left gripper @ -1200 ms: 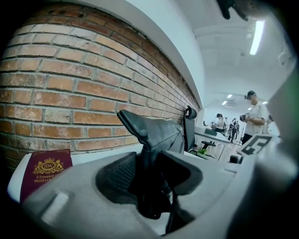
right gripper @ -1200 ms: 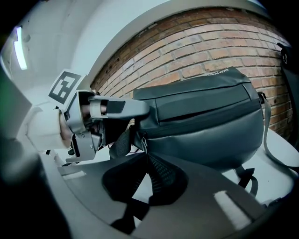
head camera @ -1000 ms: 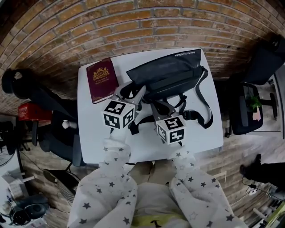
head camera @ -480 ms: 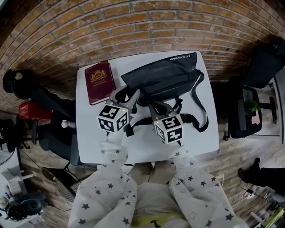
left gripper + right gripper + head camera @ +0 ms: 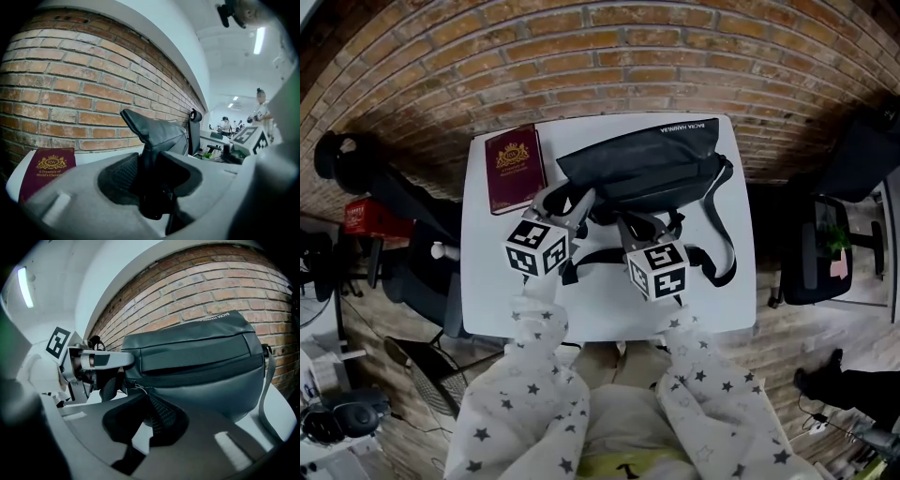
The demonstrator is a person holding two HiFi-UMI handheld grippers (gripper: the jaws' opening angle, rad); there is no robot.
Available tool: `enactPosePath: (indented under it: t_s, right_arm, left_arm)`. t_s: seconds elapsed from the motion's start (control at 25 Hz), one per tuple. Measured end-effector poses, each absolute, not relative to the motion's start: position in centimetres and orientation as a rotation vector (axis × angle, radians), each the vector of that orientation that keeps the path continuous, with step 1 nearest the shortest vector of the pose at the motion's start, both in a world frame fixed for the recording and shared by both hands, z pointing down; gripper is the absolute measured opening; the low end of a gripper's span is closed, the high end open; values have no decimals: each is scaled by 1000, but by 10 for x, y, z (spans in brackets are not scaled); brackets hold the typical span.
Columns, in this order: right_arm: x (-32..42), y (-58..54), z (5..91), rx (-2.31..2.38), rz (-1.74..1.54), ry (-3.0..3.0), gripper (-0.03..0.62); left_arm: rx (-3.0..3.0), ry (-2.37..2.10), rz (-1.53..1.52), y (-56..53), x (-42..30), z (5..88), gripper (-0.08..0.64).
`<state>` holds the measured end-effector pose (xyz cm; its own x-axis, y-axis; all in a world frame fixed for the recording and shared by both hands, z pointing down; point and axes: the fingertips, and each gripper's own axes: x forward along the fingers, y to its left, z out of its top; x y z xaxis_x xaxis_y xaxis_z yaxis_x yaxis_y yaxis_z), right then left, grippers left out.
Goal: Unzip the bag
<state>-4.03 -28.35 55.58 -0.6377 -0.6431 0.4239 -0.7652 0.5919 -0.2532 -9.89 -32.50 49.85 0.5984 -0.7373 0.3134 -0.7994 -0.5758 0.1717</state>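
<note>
pinching the left end of a black bag (image 5: 647, 164), the left gripper (image 5: 147, 176) has its jaws about half closed on a raised fold of the fabric, which stands up between the pads. the right gripper (image 5: 147, 404) sits just beside it at the bag's near edge, jaws all but together on the thin zipper pull (image 5: 133, 386) at the left end of the zipper line. the bag lies across the far half of a white table (image 5: 600, 305), its white lettering toward the brick wall (image 5: 581, 56) and its strap (image 5: 723, 230) looping off to the right and back along the near side. a maroon book (image 5: 514, 169) with a gold crest lies flat just left of the bag, apart from it. 2 star-print sleeves (image 5: 534, 394) reach in from the bottom of the head view.
</note>
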Motion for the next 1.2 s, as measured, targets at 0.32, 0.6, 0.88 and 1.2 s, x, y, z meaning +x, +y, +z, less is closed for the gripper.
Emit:
enactPosePath:
  t_s: [0.32,0.6,0.88,1.2]
  right_arm:
    - [-26,-293,556,1179,631,-2533,15]
    - [4,-307,558,1300,671,-2484,15]
    - [41,-320,555,1376,648,-2450,15]
    - [64,-325,552,1427,634,-2424,15]
  left_arm:
    - [2529,-1266,291,-326,-96,500,141]
    - [2527,-1276,284,-326,-101,500,141]
    - [2515,-1304,279,-329,-101,501,141]
    - [2504,-1329,269,-328,-103,501,141]
